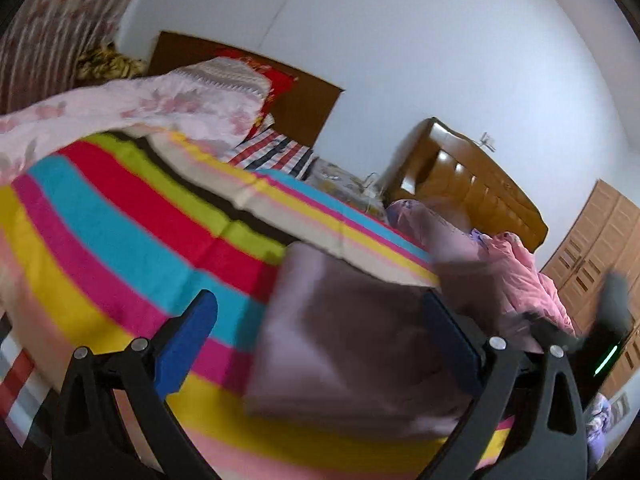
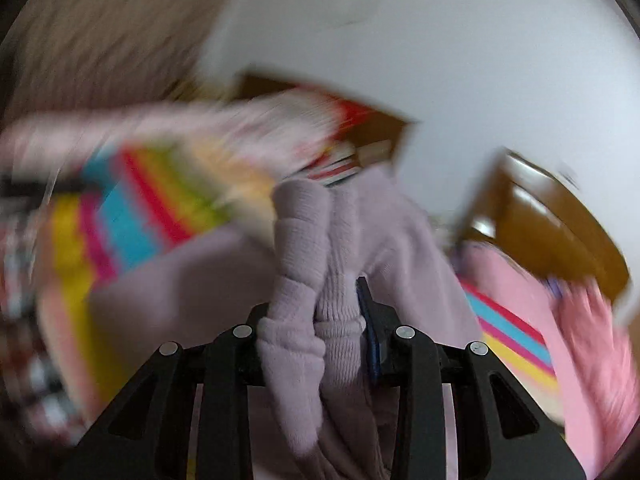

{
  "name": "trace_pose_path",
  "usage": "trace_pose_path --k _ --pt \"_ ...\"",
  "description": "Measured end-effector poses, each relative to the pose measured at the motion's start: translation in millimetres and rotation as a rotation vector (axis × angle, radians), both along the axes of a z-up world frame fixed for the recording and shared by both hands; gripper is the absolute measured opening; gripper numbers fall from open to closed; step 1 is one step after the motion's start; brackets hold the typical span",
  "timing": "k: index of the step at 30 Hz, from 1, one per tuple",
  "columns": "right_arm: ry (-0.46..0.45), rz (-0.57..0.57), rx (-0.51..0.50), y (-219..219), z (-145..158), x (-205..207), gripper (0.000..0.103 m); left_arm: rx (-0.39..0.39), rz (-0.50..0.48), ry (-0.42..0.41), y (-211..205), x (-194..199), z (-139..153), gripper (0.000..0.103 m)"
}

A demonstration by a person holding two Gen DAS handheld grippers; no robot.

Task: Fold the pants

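Observation:
The pants (image 1: 352, 332) are pale lilac knit and lie partly folded on a bed with a bright striped sheet (image 1: 120, 232). My left gripper (image 1: 320, 336) is open, its blue pads spread wide; the pants lie between and under the jaws, not clamped. My right gripper (image 2: 320, 320) is shut on a bunched, ribbed part of the pants (image 2: 304, 280) and holds it lifted above the bed. The right wrist view is badly motion-blurred. The right gripper also shows as a dark blur at the right edge of the left wrist view (image 1: 608, 320).
A pink floral quilt (image 1: 140, 108) and pillows are heaped at the bed's far end by a dark headboard (image 1: 304, 100). A second wooden headboard (image 1: 472, 184) and pink bedding (image 1: 528, 280) lie to the right. A wooden wardrobe (image 1: 600, 240) stands at far right.

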State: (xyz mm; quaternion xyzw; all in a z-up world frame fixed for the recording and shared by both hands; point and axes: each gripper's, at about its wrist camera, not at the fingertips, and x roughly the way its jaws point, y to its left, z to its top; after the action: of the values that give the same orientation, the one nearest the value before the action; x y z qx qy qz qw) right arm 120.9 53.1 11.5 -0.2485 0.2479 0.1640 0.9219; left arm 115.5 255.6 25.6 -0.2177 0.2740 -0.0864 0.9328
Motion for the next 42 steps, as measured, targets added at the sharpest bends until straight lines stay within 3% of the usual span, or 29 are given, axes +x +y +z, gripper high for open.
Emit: trace_pose_path --k 2,4,6,7,9,10,13,17,18,19,20,24,27,31,33,36,38,42 --pt "0.057 0.075 -0.148 38 -49 -8 0.031 -0.026 -0.016 0.022 7 -8 -10 0.101" --pt "-0.055 0.076 -0.249 48 -75 -26 0.031 -0.07 -0.052 0.043 9 -20 -20 0.101" --pt "-0.074 0.073 -0.174 36 -64 -30 0.031 -0.138 -0.104 0.051 10 -24 -25 0.101" --pt "-0.082 0.067 -0.134 29 -57 -30 0.031 -0.208 -0.15 0.045 11 -22 -27 0.101" --pt "-0.141 0.065 -0.134 20 -51 -38 0.031 -0.324 -0.238 0.036 7 -15 -33 0.101" --pt "-0.158 0.068 -0.143 20 -51 -42 0.031 -0.414 -0.329 0.051 0 -6 -35 0.101" --pt "-0.191 0.067 -0.178 22 -53 -49 0.031 -0.491 -0.468 0.128 -24 18 -41 0.101" --pt "-0.207 0.066 -0.214 29 -54 -48 0.031 -0.523 -0.565 0.205 -48 47 -45 0.101" --pt "-0.217 0.064 -0.221 30 -53 -49 0.031 -0.507 -0.561 0.242 -53 57 -48 0.101" --pt "-0.229 0.065 -0.227 31 -54 -48 0.039 -0.463 -0.525 0.309 -60 71 -53 0.101" --pt "-0.237 0.098 -0.235 32 -53 -54 0.057 -0.443 -0.517 0.335 -65 78 -55 0.101" --pt "-0.283 0.178 -0.29 24 -43 -91 0.061 -0.36 -0.49 0.406 -80 94 -63 0.101" --pt "-0.234 0.121 -0.14 -25 -17 -105 0.061 -0.3 -0.487 0.394 -87 92 -66 0.101" --pt "-0.131 -0.032 0.15 -127 7 -113 0.086 -0.21 -0.484 0.389 -97 90 -66 0.101" --pt "-0.052 -0.139 0.268 -180 1 -115 0.086 -0.192 -0.478 0.387 -102 92 -68 0.101" --pt "0.1 -0.269 0.362 -225 -24 -106 0.086 -0.187 -0.468 0.373 -100 88 -70 0.101" --pt "0.161 -0.293 0.431 -239 -38 -111 0.086 -0.176 -0.46 0.36 -102 86 -71 0.101" --pt "0.193 -0.283 0.409 -226 -52 -98 0.086 -0.153 -0.452 0.342 -104 81 -71 0.101"
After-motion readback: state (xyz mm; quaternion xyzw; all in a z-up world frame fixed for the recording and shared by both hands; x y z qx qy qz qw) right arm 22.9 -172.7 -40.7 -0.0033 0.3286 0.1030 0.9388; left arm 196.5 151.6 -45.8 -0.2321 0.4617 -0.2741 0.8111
